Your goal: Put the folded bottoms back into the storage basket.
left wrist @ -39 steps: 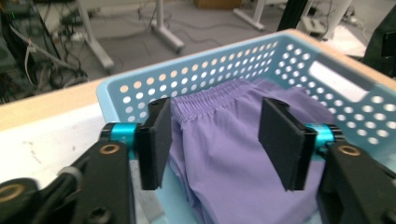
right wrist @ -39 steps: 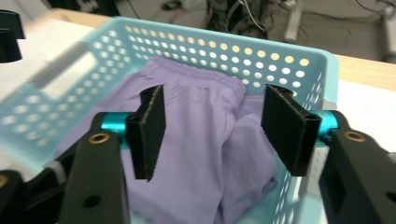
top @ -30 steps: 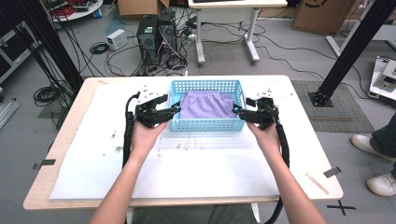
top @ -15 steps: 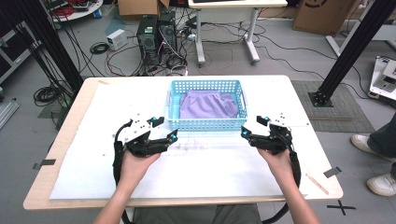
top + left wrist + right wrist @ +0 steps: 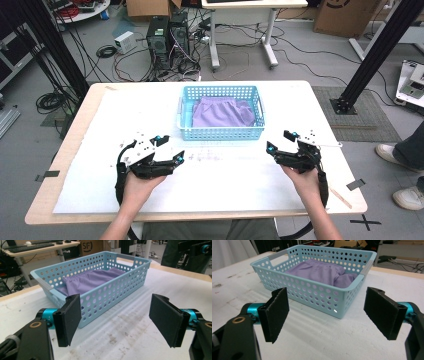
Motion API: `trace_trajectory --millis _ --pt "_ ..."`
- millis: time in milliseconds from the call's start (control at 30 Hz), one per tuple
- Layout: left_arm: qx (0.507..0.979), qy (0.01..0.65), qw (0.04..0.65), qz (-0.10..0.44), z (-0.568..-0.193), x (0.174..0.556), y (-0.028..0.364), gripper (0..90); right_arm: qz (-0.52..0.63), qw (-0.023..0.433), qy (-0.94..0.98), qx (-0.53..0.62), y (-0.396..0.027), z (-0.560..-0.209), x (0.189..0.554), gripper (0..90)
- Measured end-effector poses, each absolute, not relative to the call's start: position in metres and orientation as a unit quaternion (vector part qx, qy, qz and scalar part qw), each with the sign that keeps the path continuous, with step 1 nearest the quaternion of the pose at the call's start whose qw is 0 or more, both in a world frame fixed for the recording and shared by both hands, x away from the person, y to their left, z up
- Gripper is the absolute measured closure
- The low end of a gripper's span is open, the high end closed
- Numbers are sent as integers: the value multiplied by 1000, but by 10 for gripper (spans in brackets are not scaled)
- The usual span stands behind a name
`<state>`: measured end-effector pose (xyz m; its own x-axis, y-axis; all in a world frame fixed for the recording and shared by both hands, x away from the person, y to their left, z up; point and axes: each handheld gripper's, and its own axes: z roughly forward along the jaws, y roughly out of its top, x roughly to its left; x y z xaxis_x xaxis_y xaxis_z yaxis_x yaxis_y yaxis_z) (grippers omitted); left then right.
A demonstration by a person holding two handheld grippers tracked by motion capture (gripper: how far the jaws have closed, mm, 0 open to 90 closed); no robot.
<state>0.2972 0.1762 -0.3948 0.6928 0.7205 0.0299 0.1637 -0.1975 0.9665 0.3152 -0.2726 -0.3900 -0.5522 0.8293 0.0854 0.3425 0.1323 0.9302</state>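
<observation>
A light blue perforated basket [image 5: 220,134] stands at the table's far middle with a folded purple cloth [image 5: 222,111] inside. My left gripper [image 5: 170,149] hovers near the front left, open, its jaws just having widened with nothing between them. My right gripper [image 5: 281,141] sits front right, also open and empty, its jaws just having widened too. In the left gripper view, the left gripper [image 5: 116,320] faces the basket [image 5: 112,297] and cloth [image 5: 90,281] from a short distance. From the right gripper [image 5: 327,316], the basket [image 5: 312,293] and cloth [image 5: 322,271] lie just ahead.
A stained white sheet [image 5: 225,175] covers the wooden table [image 5: 45,210]. A thin stick [image 5: 342,197] and tape [image 5: 356,184] lie near the right front corner. Black frame posts [image 5: 372,55], computers [image 5: 167,37] and cables stand on the floor behind. A person's shoes [image 5: 400,172] are at right.
Both grippers left the basket's short ends and drew back toward the person, lower and wider apart, their jaws opening. The basket and cloth stayed put.
</observation>
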Motion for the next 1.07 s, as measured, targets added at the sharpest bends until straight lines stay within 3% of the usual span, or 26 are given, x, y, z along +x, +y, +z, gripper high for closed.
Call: trace_trajectory --millis 1067 --pt "725 328 547 259 -403 298 188 259 499 243 715 424 -277 -402 322 208"
